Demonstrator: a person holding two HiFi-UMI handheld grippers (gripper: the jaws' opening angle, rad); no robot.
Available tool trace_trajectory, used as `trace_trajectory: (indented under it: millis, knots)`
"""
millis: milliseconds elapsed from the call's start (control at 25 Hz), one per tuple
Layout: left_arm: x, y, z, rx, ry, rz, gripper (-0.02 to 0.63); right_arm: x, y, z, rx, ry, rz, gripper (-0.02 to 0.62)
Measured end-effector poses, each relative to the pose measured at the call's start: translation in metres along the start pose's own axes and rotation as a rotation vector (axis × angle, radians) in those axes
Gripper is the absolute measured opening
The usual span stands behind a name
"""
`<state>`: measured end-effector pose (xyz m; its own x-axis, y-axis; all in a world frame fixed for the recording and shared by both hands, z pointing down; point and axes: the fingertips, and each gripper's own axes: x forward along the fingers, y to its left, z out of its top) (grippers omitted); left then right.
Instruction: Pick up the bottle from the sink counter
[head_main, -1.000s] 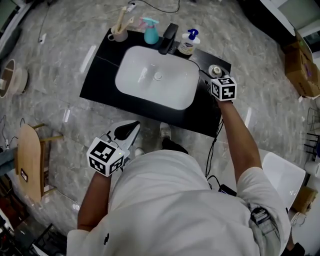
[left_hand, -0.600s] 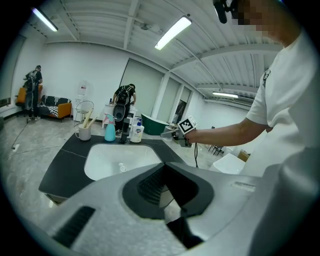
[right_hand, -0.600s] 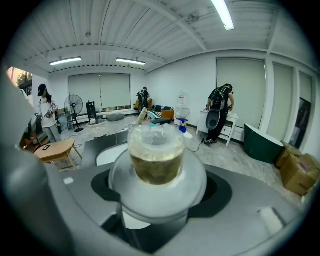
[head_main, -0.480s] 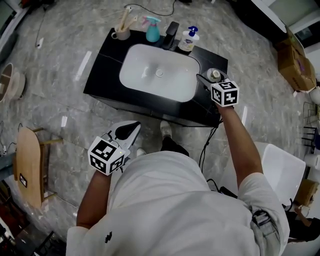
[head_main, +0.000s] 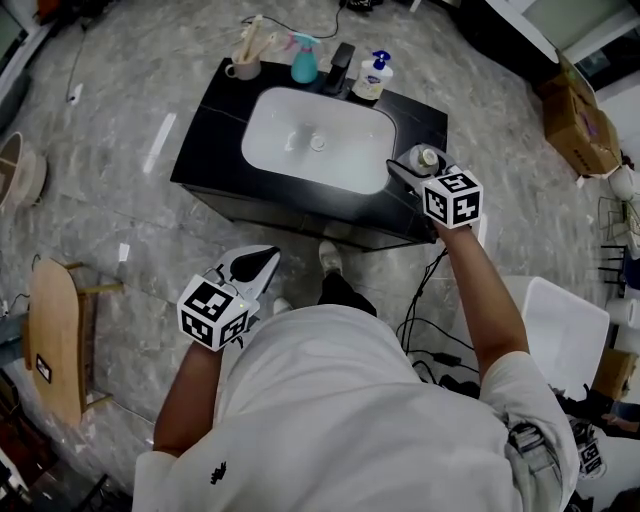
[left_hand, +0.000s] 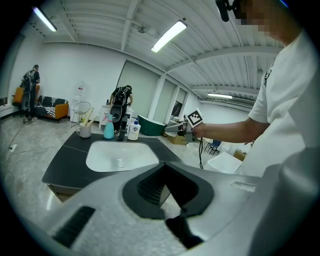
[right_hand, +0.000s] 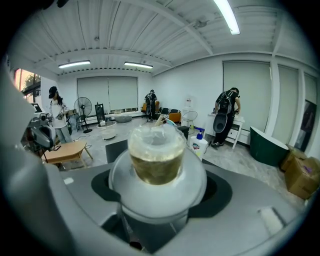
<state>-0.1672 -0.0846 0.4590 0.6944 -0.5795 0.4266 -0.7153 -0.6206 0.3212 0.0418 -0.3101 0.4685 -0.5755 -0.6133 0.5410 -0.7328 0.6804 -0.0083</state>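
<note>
My right gripper (head_main: 408, 166) is shut on a small clear bottle (head_main: 427, 157) with a wide pale cap and yellowish liquid inside. It hangs above the right front corner of the black sink counter (head_main: 205, 150), clear of the top. In the right gripper view the bottle (right_hand: 156, 155) fills the middle, gripped between the grey jaws of the right gripper (right_hand: 156, 197). My left gripper (head_main: 262, 258) is low by the person's body, in front of the counter, its jaws together with nothing in them. The left gripper (left_hand: 167, 172) points toward the sink.
A white basin (head_main: 320, 140) is set in the counter. At its back edge stand a cup with brushes (head_main: 243, 62), a teal spray bottle (head_main: 303, 60), a black faucet (head_main: 340, 68) and a pump bottle (head_main: 372, 78). A wooden stool (head_main: 55, 335) stands at the left, a white bin (head_main: 555, 340) at the right.
The right gripper has lifted the bottle off the counter's right end and carried it toward the front corner. The left gripper has hardly shifted in the picture.
</note>
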Motion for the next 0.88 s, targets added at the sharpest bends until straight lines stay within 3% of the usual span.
trace_trajectory:
  millis: [880]
  knots:
    - [-0.039,-0.027,-0.033,0.004,-0.022,-0.019,0.006,-0.063,0.114,0.017,-0.057,-0.023,0.125,0.352]
